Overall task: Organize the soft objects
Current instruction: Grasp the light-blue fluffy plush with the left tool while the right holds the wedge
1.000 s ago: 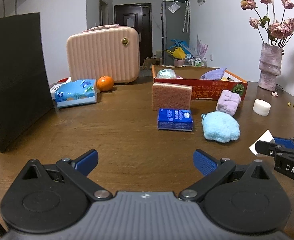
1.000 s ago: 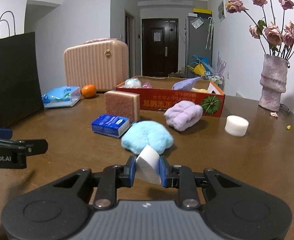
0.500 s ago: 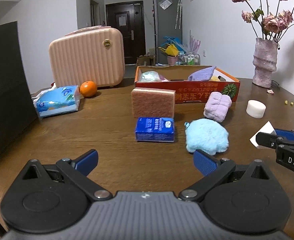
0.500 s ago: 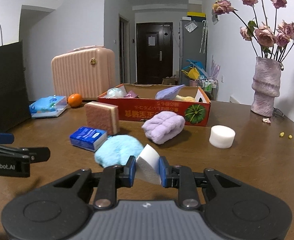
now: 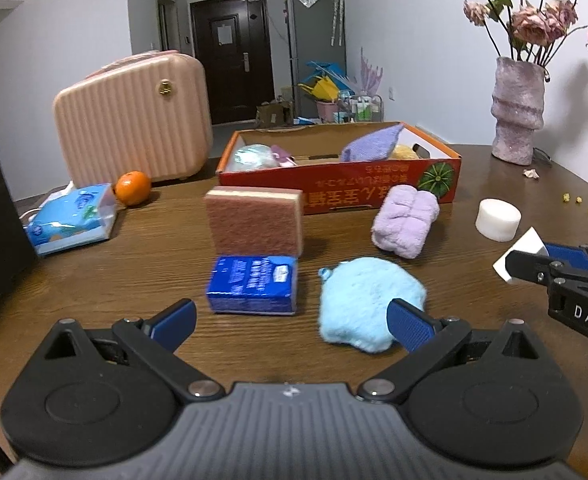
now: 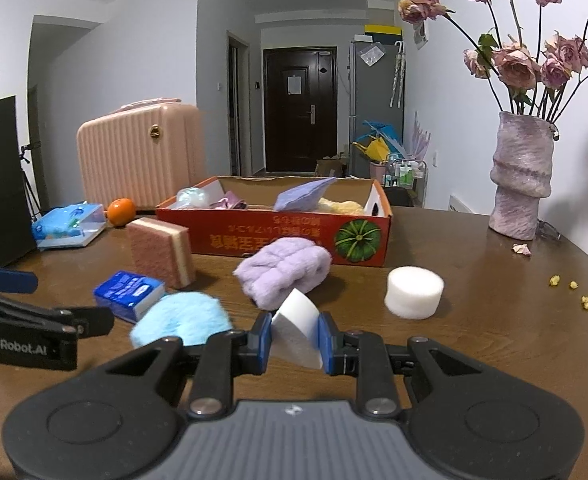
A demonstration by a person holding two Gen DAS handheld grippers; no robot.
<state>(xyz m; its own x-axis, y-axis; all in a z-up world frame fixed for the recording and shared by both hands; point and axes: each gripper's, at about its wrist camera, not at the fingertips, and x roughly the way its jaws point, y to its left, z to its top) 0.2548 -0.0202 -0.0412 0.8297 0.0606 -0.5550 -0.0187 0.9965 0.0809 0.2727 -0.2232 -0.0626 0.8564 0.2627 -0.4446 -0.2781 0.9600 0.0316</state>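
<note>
A dark brown wood-grain desk (image 5: 142, 280) carries soft things. From the left wrist view, going left to right: at nine o'clock one blue plastic tissue pack (image 5: 72, 218), then one round orange fruit (image 5: 133, 187) before a ribbed pink hard-shell case (image 5: 132, 120). At the centre one rough pink-and-cream sponge block (image 5: 254, 220) stands on edge, with one small glossy blue tissue packet (image 5: 252, 284) just in front. At twelve o'clock sits one orange cardboard box (image 5: 334, 184) holding several soft items. Towards three o'clock lie one fluffy pale-blue puff (image 5: 364, 300), one folded lilac plush towel (image 5: 406, 222) and one white foam cylinder (image 5: 498, 219).

The left tongs (image 5: 292, 322) stand wide open, holding nothing, above the desk.

The right wrist view alone shows the right tongs (image 6: 296, 338) closed on a white wedge-shaped foam sponge (image 6: 296, 328), lifted clear of the desk near six o'clock. One textured lilac vase (image 6: 522, 176) of dried roses stands at two o'clock.
</note>
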